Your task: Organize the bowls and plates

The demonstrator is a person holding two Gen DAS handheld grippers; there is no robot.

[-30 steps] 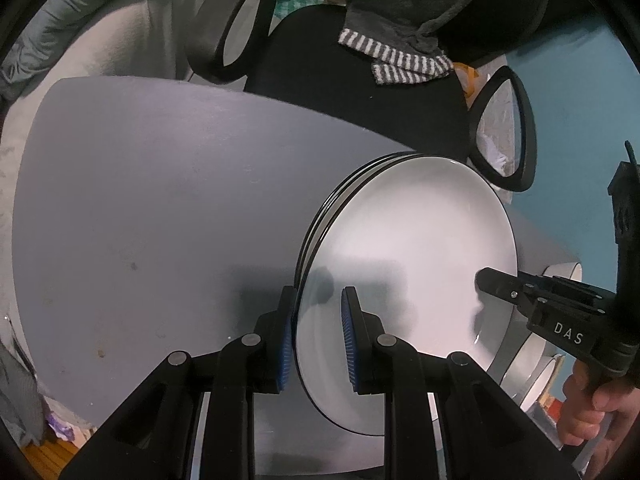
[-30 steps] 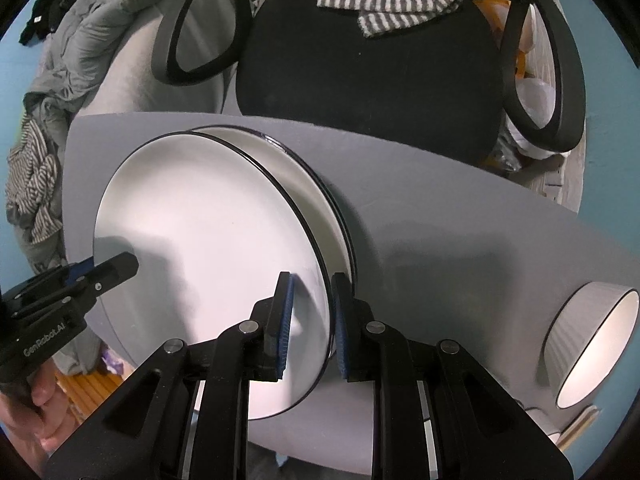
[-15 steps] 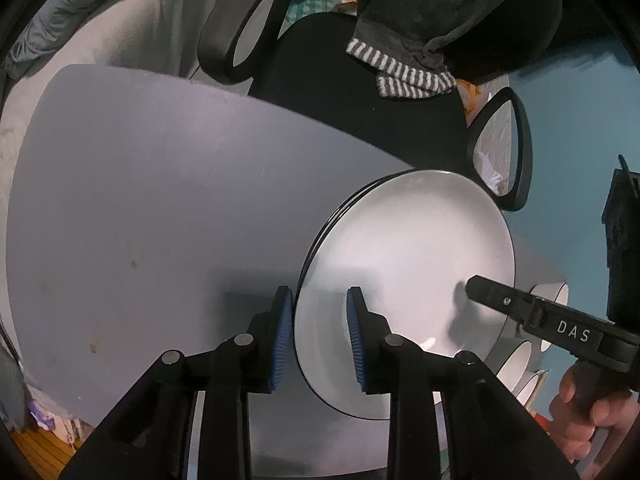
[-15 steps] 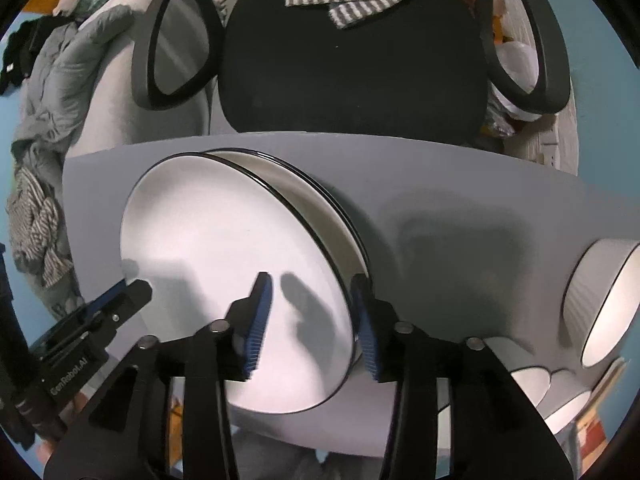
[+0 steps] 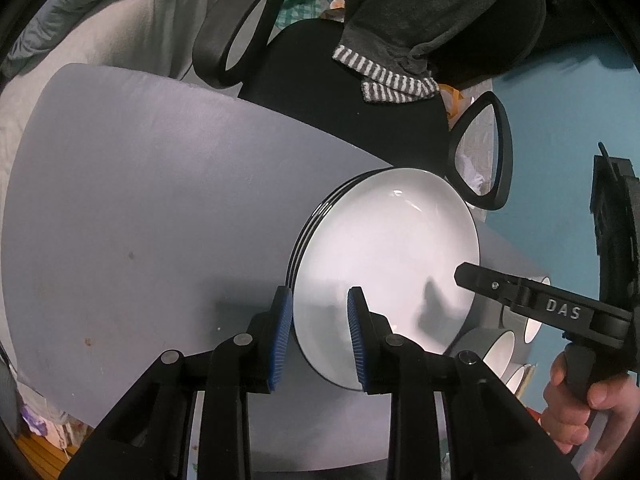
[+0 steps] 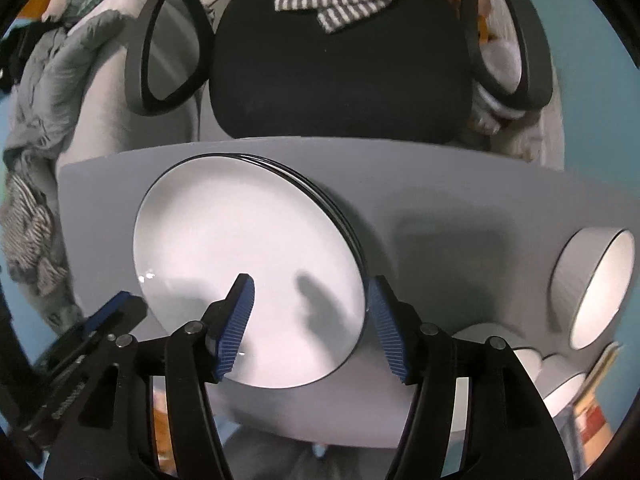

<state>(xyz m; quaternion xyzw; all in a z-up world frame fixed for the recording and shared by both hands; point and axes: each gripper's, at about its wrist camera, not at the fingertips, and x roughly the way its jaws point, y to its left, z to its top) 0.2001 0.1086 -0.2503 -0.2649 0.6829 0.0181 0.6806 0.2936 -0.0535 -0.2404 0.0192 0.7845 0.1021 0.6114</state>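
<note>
A stack of white plates (image 5: 384,264) with black rims sits squared up on the grey tabletop (image 5: 140,220), just in front of the black office chair (image 6: 340,68), and this part of the tidy-up looks done: the top plate lies flat on those beneath, only their rims showing at the stack's edge. The left hand-held gripper (image 5: 320,336) straddles the stack's near rim, its blue pads narrowly parted and not pressing on it, having just eased open. The right hand-held gripper (image 6: 308,324) has also just been opening; its jaws stand wide on either side of the top plate's near right edge, gripping nothing. A person's hand (image 5: 584,404) holds that tool at the stack's right. What remains, by the look of it, is the bowls: one ribbed white bowl (image 6: 592,284) stands on the tabletop well to the right of the plates, with several more (image 5: 496,344) clustered at the stack's near right, not yet nested together
</note>
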